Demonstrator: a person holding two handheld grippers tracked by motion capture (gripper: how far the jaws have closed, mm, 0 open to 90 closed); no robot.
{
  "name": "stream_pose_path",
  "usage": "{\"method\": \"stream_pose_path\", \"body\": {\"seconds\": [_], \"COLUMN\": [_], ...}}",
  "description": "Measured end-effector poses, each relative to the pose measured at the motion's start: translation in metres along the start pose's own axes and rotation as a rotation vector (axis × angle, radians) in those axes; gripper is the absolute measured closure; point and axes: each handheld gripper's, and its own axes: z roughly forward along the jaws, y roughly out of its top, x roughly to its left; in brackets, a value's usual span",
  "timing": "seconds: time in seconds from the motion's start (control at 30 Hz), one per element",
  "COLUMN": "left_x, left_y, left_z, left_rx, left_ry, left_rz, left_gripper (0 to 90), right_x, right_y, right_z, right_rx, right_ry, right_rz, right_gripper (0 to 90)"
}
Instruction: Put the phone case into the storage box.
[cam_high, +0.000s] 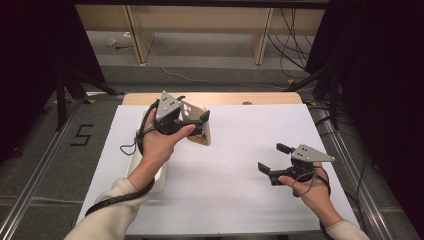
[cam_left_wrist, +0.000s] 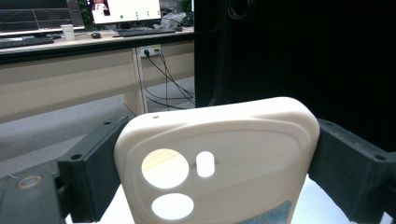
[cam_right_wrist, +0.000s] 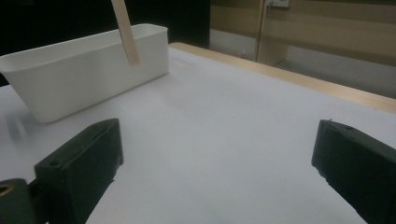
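A cream phone case (cam_high: 191, 111) with round camera cut-outs hangs above the left half of the white table. My left gripper (cam_high: 201, 125) is shut on it, and a hand holds that gripper up. In the left gripper view the case (cam_left_wrist: 243, 135) stands upright, and the left gripper (cam_left_wrist: 219, 172) presses a black jaw against each of its sides. My right gripper (cam_high: 272, 157) hovers low at the table's right, open, with nothing between its jaws. In the right gripper view that gripper (cam_right_wrist: 217, 163) faces bare white table, and the case's edge (cam_right_wrist: 126, 30) shows as a tan strip at the top.
A white rectangular bin (cam_high: 159, 181) sits on the table's left side under my left forearm, seen too as the bin (cam_right_wrist: 84, 70) in the right gripper view. A white sheet (cam_high: 235, 165) covers the table, with a wooden edge (cam_high: 215, 97) at the far side. Cables lie on the floor beyond.
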Motion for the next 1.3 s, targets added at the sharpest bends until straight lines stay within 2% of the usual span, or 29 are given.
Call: {"method": "stream_pose_path", "body": {"seconds": [0.53,1.3], "left_x": [0.009,0.022], "left_y": [0.006,0.009], "left_z": [-0.004,-0.009], "left_rx": [-0.007,-0.018], "left_ry": [0.02,0.05], "left_rz": [0.008,-0.004], "left_gripper": [10.3,10.3], "right_x": [0.0,-0.003], "right_y": [0.0,-0.004], "right_z": [-0.001,-0.007], "right_rx": [-0.005,-0.003], "right_ry": [-0.001,-0.009], "right_rz": [0.001,0.008], "right_gripper": [3.1,3.4]}}
